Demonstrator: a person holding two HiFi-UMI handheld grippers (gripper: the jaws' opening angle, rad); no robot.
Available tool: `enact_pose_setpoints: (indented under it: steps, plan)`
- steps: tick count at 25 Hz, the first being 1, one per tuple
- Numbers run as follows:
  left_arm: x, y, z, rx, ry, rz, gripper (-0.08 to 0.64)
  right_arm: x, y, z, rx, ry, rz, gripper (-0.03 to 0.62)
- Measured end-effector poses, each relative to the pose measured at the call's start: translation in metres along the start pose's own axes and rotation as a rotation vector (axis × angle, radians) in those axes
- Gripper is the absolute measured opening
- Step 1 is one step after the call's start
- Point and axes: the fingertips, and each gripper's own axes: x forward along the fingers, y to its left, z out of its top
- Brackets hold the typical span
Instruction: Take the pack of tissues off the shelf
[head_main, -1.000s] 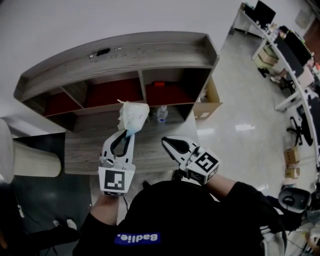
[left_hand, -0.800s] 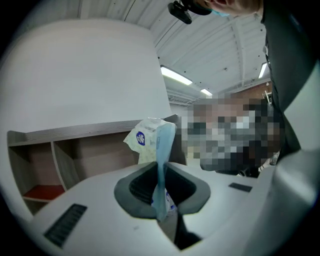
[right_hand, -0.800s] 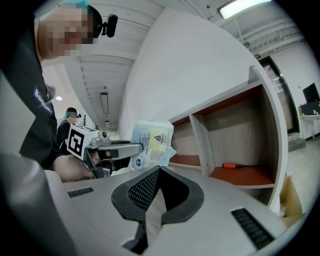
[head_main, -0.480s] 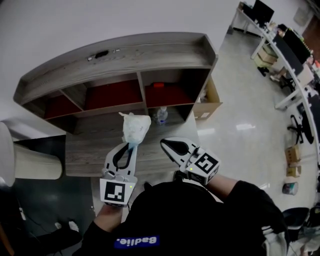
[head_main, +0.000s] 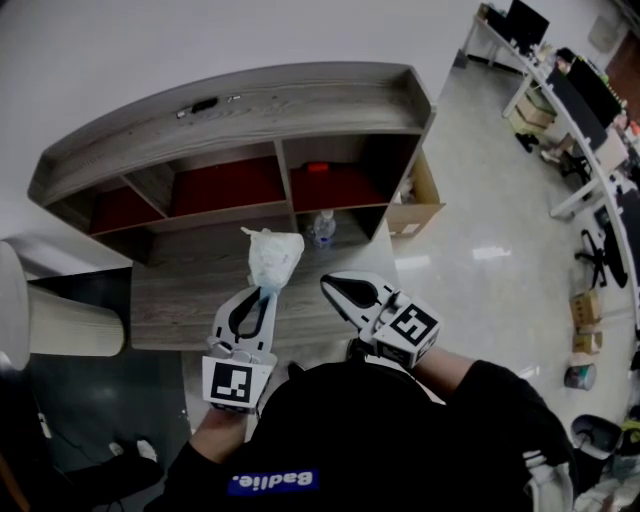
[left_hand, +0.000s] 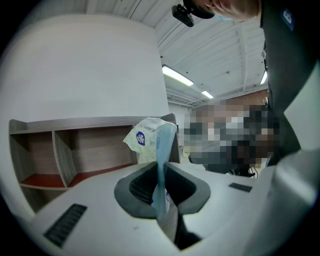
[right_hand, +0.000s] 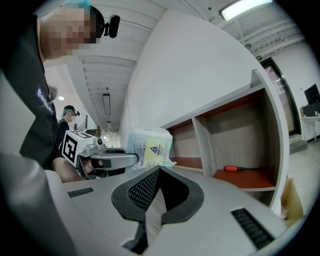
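The pack of tissues (head_main: 273, 255), white plastic with a blue logo, hangs in the air in front of the wooden shelf unit (head_main: 250, 110). My left gripper (head_main: 262, 291) is shut on its blue sealed edge. In the left gripper view the pack (left_hand: 150, 142) stands upright, pinched between the jaws. In the right gripper view the pack (right_hand: 149, 148) shows at the left, beside the left gripper (right_hand: 102, 161). My right gripper (head_main: 330, 285) hovers to the right of the pack, its jaws together with nothing between them.
The shelf has red-floored compartments (head_main: 225, 185); an orange-handled tool (head_main: 318, 168) lies in the right one. A clear bottle (head_main: 322, 229) stands on the wooden desktop (head_main: 170, 300) below. A cardboard box (head_main: 420, 205) sits at the shelf's right end. Office desks (head_main: 575, 110) stand far right.
The left gripper with the pack has drawn back toward me and slightly right, away from the shelf. The right gripper has barely moved.
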Motion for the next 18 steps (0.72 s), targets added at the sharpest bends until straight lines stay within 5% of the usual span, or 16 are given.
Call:
enact_pose_setpoints:
  steps: [18]
  plan:
    - [0.0012,-0.0040,-0.0026,-0.013,0.001,-0.013,0.035,-0.0003,0.0006,0.0021,0.002,-0.009,-0.003,0.025]
